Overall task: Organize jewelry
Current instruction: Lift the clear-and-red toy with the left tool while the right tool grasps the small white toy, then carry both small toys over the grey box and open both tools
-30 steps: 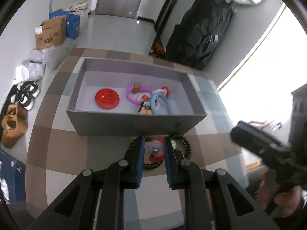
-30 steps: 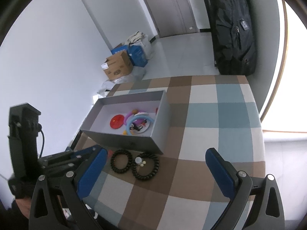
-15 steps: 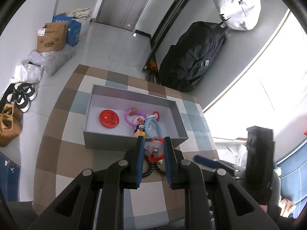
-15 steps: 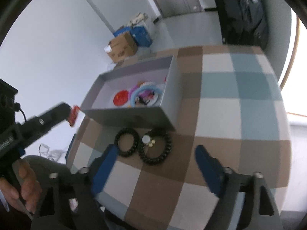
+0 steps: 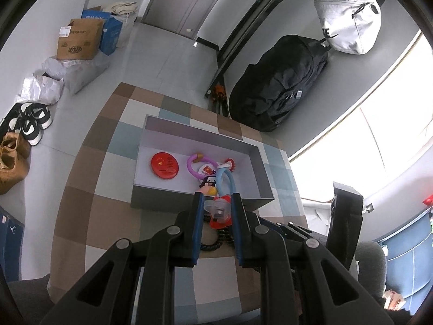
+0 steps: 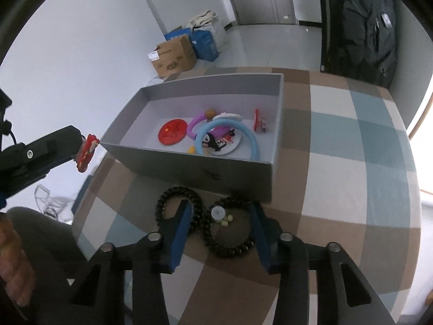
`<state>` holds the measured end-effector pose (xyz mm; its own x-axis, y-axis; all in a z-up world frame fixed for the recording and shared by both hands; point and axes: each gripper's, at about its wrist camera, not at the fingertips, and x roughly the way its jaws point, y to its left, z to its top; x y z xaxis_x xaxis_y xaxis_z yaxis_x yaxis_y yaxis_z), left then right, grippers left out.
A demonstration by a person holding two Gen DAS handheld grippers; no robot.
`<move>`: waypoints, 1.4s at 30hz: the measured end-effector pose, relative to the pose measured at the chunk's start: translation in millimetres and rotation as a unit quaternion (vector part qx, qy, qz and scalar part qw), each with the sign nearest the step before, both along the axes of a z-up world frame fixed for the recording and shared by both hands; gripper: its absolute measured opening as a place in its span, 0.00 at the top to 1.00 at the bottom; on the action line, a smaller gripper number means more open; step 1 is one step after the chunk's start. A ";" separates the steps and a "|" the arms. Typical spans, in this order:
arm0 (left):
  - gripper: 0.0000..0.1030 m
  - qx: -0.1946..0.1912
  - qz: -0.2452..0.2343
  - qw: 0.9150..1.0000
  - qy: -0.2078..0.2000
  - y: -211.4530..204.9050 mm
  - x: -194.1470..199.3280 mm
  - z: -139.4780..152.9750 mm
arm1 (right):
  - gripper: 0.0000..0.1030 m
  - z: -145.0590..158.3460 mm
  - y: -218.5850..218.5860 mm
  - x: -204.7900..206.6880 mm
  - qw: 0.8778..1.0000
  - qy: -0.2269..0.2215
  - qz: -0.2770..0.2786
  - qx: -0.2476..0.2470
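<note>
While our left tool (image 5: 216, 211) grips a red rubber charm with a clear clip (image 5: 220, 212) above the checkered surface (image 6: 351, 176) beside the grey rectangular cardboard box (image 6: 194, 170), our right tool (image 6: 220, 226) hangs spread around a black spiral hair tie (image 6: 230, 227).

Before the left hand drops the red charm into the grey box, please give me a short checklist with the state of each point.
1. Left gripper jaws shut on the red charm: ok.
2. Charm lifted off the table: ok.
3. Charm over the grey box: not ok, it hangs outside the near wall.
4. Free floor inside the box: ok, left of the red disc.
5. Right gripper away from the box: ok, open over the black hair ties.
</note>
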<state>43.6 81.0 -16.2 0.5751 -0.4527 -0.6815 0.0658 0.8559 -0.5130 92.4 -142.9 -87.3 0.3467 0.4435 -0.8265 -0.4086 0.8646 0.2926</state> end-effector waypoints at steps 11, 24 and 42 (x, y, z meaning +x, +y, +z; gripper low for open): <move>0.86 -0.011 0.001 1.000 0.006 5.4 0.8 -1.2 | 0.81 -3.9 11.7 -7.4 0.999 -0.011 0.020 -0.038; 0.86 -0.009 0.002 1.000 0.011 5.9 1.8 -2.2 | 0.91 3.4 -0.5 -1.8 1.000 0.002 0.008 0.008; 0.86 0.023 0.014 1.000 -0.001 -9.6 7.5 0.1 | 0.91 70.5 -13.9 -9.6 0.989 -0.087 0.006 0.121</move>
<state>51.1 71.4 -16.0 0.5883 -0.4047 -0.7001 0.0430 0.8802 -0.4727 82.8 -156.8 -16.8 0.4674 0.6263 -0.6239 -0.4815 0.7723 0.4145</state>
